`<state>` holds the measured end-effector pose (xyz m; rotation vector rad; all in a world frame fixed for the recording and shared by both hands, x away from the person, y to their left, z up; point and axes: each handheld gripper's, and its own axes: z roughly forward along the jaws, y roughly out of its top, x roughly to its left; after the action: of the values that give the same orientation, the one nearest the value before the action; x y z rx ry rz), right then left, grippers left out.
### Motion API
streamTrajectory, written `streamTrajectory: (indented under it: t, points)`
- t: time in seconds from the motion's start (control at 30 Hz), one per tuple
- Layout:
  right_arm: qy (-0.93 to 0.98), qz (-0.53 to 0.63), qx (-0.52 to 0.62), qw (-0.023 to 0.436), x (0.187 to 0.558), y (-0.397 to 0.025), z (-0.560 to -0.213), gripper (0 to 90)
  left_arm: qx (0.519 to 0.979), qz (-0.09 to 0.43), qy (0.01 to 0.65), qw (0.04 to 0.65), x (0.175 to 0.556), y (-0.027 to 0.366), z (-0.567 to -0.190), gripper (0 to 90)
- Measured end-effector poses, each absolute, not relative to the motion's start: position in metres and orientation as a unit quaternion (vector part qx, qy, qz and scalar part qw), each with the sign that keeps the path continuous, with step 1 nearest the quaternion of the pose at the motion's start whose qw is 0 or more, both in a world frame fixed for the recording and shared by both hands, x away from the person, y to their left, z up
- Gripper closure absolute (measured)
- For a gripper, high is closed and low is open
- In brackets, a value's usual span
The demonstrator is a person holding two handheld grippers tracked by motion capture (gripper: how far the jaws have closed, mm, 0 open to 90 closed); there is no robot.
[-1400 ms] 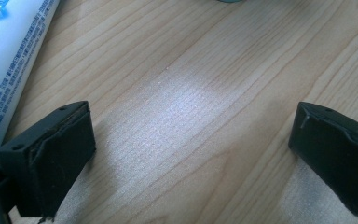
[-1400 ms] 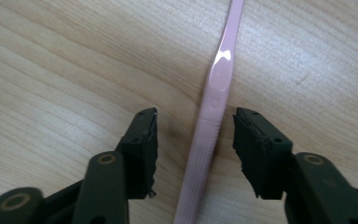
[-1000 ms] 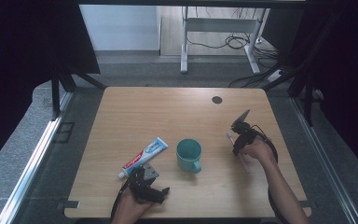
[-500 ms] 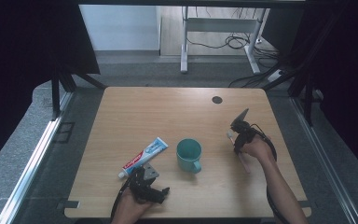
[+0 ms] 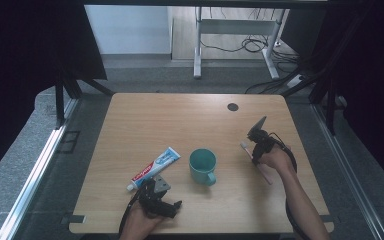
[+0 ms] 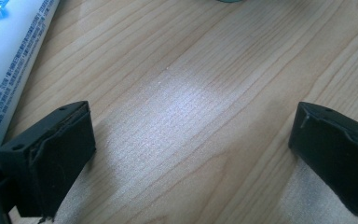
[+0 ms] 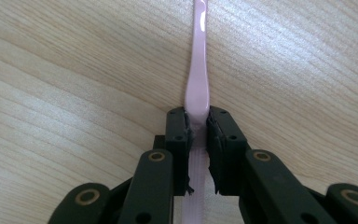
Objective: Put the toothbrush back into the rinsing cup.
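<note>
Three items lie on the wooden table in the high view: a toothpaste tube, a teal mug and a pink toothbrush. Tube lies diagonally at front-left, cap end toward the near edge. Mug stands upright just right of the tube, handle facing the near edge. Toothbrush is at the right side, well apart from the mug, bristle end pointing away from the person. Right tongs sit over the toothbrush w/ the right hand behind them. Left tongs are near the front edge, just below the tube's cap end, held by the left hand. A dark round grommet is set in the table toward the far edge.

Left gripper view: left tongs are wide open, jaws far apart w/ bare table between them; nothing held. Toothpaste tube runs along the left edge, just beside the left jaw. A sliver of the teal mug shows at the top edge.

Right gripper view: right tongs are closed tight on the toothbrush handle, approx. at its wider part. Handle extends straight ahead over the table. Cannot tell whether the brush touches the surface.
</note>
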<state>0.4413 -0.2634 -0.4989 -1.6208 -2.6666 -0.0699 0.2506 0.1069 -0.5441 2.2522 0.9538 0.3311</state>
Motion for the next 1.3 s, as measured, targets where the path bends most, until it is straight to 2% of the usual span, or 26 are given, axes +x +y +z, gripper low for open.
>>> streamTrajectory:
  t: [1.3]
  points:
    - [-0.875, -0.101, -0.473, -0.025, 0.416, -0.271, -0.462, 78.4, 0.861, 0.126, 0.365, 0.331, 0.251, 0.107, -0.544, 0.2]
